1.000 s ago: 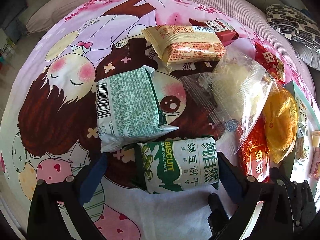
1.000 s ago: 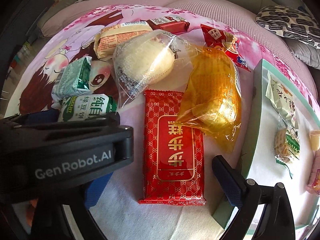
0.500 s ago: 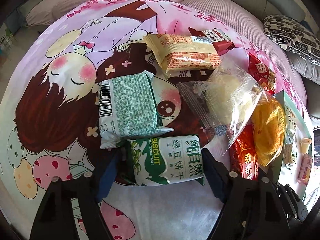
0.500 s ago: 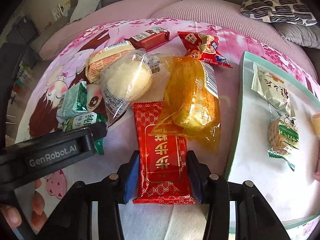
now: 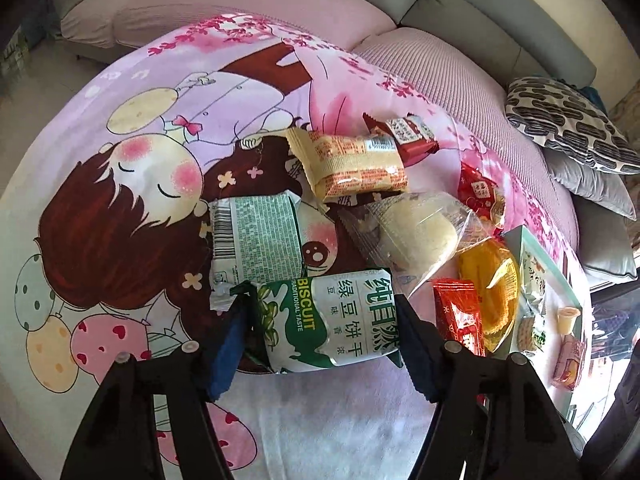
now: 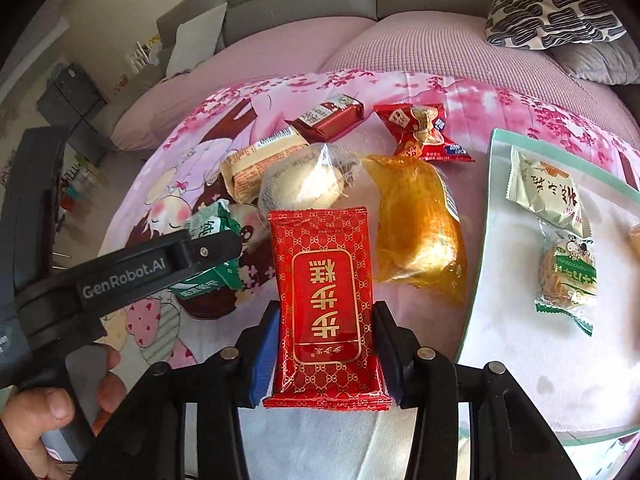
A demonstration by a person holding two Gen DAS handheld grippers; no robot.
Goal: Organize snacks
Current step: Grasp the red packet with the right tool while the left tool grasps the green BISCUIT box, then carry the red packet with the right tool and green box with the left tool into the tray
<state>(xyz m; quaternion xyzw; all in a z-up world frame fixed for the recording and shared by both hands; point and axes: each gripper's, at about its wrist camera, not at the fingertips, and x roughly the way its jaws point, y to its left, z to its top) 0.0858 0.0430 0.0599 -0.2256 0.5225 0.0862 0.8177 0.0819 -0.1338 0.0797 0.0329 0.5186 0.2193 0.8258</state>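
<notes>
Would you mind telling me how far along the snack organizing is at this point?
Done: a few packets already lie in the tray. In hand: the left gripper has just closed on the green biscuit pack, and the right gripper grips the red packet. Left: the orange-wrapped snack, clear-wrapped bun and several other packets on the blanket.

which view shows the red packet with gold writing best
The right wrist view: the red packet fills the centre, face-on, clamped between the right gripper pads. The left wrist view shows only a narrow slice of it at the right, beside the orange snack bag.
</notes>
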